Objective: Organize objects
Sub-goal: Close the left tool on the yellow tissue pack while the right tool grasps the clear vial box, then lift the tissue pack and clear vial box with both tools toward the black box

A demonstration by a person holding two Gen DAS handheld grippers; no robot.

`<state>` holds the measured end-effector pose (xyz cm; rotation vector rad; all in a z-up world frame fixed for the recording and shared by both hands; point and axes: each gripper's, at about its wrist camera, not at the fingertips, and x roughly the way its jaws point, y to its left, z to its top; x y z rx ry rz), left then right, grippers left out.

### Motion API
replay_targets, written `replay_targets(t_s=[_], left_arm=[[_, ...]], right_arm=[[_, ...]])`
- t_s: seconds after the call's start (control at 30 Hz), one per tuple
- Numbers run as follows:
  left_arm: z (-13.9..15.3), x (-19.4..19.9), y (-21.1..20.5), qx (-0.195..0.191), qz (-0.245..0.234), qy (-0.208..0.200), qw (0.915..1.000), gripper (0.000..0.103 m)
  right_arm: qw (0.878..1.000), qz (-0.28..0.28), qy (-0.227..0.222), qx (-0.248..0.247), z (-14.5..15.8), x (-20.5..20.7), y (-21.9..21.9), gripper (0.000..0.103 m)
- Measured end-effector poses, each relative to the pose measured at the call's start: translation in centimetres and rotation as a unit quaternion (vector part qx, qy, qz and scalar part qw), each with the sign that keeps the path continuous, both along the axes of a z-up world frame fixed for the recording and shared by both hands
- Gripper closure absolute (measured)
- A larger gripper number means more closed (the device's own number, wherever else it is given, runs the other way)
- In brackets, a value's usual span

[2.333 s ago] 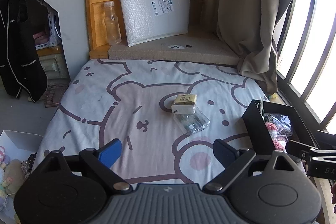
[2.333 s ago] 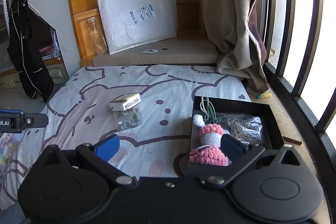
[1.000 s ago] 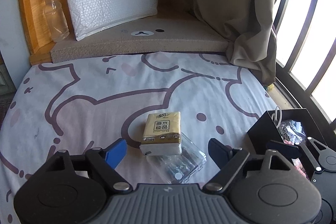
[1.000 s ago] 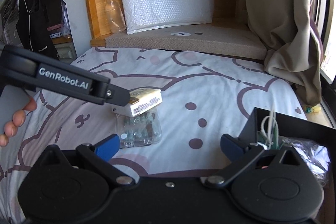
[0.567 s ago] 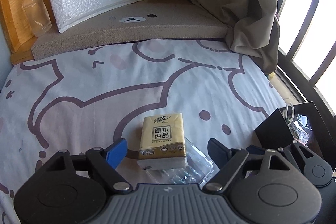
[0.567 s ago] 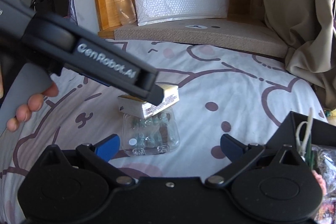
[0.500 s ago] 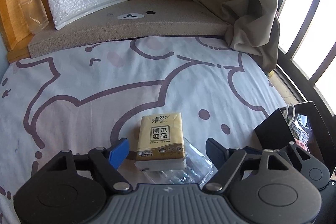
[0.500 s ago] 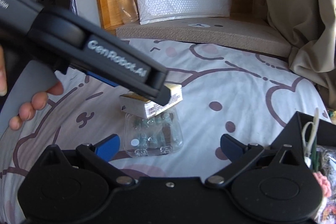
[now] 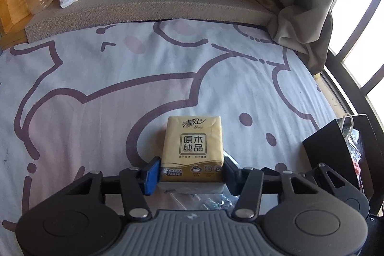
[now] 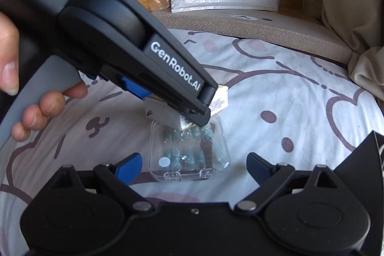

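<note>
Left gripper (image 9: 190,175): jaws closing on the yellow tissue pack (image 9: 193,150), pads touching both of its long sides near the close end. The pack sits on top of the clear plastic case (image 10: 189,150), on the bear-print bedsheet (image 9: 96,78).

Right gripper (image 10: 193,166): jaws spread wide but closing, either side of the case's latch end, not touching it yet.

Doing it well, as I judge it: let your left pinch firm up before lifting. The pack is soft and held only at one end, so it may sag or twist. Lift straight up so the case isn't dragged. Steady the case with your right before the pack leaves it.

Views: the right wrist shows the case with the blue-green pieces inside it, your left hand (image 10: 36,97) on the grip, and the left gripper overlapping the pack. The left wrist shows pad contact, barely any case, and the black box (image 9: 336,150) of oddments at right, probably the destination.
</note>
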<state>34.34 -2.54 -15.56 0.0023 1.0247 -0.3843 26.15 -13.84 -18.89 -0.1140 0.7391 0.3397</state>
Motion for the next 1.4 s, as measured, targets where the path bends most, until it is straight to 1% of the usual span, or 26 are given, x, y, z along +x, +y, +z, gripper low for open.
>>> replay_targets(t_s=[0.03, 0.1, 0.17, 0.2, 0.43, 0.63, 0.77, 0.97, 1.07, 1.17, 1.27, 1.3, 1.33, 1.4], left_arm=[[-0.1, 0.0, 0.3, -0.005, 0.004, 0.001, 1.0, 0.049], [-0.1, -0.1, 0.7, -0.008, 0.016, 0.001, 0.9998, 0.049], [-0.1, -0.2, 1.2, -0.003, 0.025, -0.002, 0.9997, 0.05], [-0.2, -0.3, 1.5, -0.001, 0.03, -0.003, 0.9995, 0.05], [-0.6, -2.2, 4.0, -0.005, 0.062, -0.004, 0.998, 0.05], [-1.2, -5.5, 5.2, 0.018, 0.072, -0.02, 0.997, 0.05], [-1.3, -8.0, 5.7, 0.044, 0.065, -0.031, 0.9964, 0.05], [-1.6, -11.1, 6.8, 0.052, 0.069, -0.02, 0.996, 0.05], [-1.6, -12.3, 6.5, 0.068, 0.073, -0.022, 0.9948, 0.049], [-1.7, -12.5, 6.1, 0.073, 0.076, -0.025, 0.9941, 0.049], [-1.7, -12.0, 6.2, 0.068, 0.08, -0.025, 0.9941, 0.048], [-1.7, -11.7, 6.2, 0.068, 0.081, -0.023, 0.9941, 0.046], [-1.6, -11.5, 6.2, 0.067, 0.08, -0.022, 0.9943, 0.042], [-1.6, -11.0, 6.1, 0.068, 0.079, -0.021, 0.9943, 0.04]], right_arm=[[1.0, 0.0, -0.002, -0.007, -0.1, 0.1, 0.1, 0.018], [1.0, 0.001, -0.007, -0.005, -0.3, 0.0, 0.1, 0.021], [1.0, 0.006, -0.007, 0.002, -0.1, -0.1, -0.1, 0.028], [1.0, 0.006, -0.008, 0.0, -0.1, -0.2, -0.1, 0.029], [1.0, -0.007, 0.0, 0.002, 0.1, -1.8, -0.7, 0.029], [0.999, -0.04, 0.011, 0.016, -0.1, -3.9, -2.4, 0.029], [0.998, -0.061, 0.016, 0.021, -0.1, -5.2, -3.6, 0.029], [0.996, -0.081, 0.025, 0.023, -0.2, -7.2, -4.5, 0.029], [0.996, -0.08, 0.021, 0.013, -0.3, -8.0, -4.2, 0.028], [0.997, -0.077, 0.016, -0.001, -0.2, -8.1, -3.6, 0.027], [0.997, -0.078, 0.02, 0.0, -0.1, -7.4, -3.5, 0.026], [0.997, -0.078, 0.023, 0.002, 0.0, -7.1, -3.5, 0.025], [0.997, -0.078, 0.026, 0.004, 0.0, -6.8, -3.5, 0.025], [0.996, -0.082, 0.032, 0.009, 0.0, -6.3, -3.5, 0.025]])
